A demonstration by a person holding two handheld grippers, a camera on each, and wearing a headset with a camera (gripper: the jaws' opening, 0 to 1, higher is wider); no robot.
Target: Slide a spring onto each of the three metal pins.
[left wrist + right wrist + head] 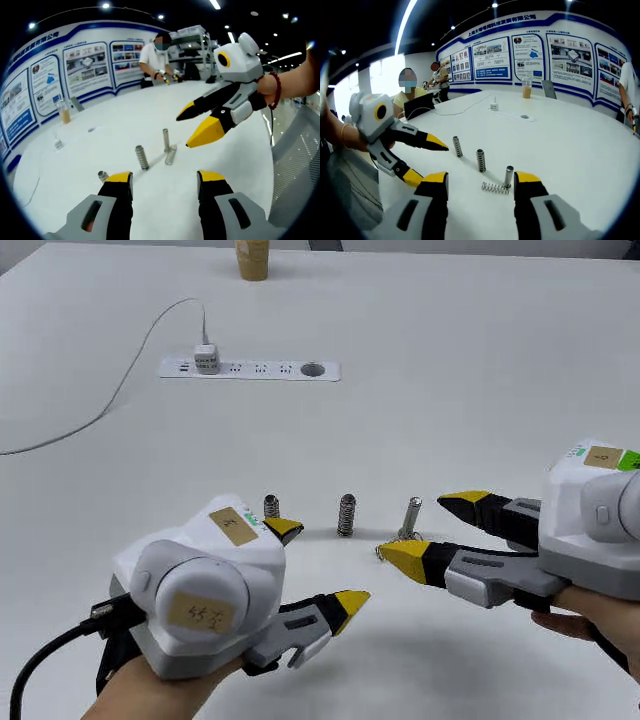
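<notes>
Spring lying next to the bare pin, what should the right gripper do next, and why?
Probably lower the right gripper and close it on the loose spring. The spring lies flat at the foot of the bare pin, just ahead of the open jaws, while the middle pin and the far pin already wear springs.

Your left gripper (318, 564) and right gripper (433, 527) match: white and grey bodies, black jaws, yellow tips. Each carries a tan label (232, 526), and the right one also has a green sticker (628, 460). The table (450, 360) and power strip (250, 368) are plain white. The springs (346, 515) and pin (411, 516) are silver-grey, the cup (252, 258) is tan, and the left gripper's cable (40, 665) is black.
</notes>
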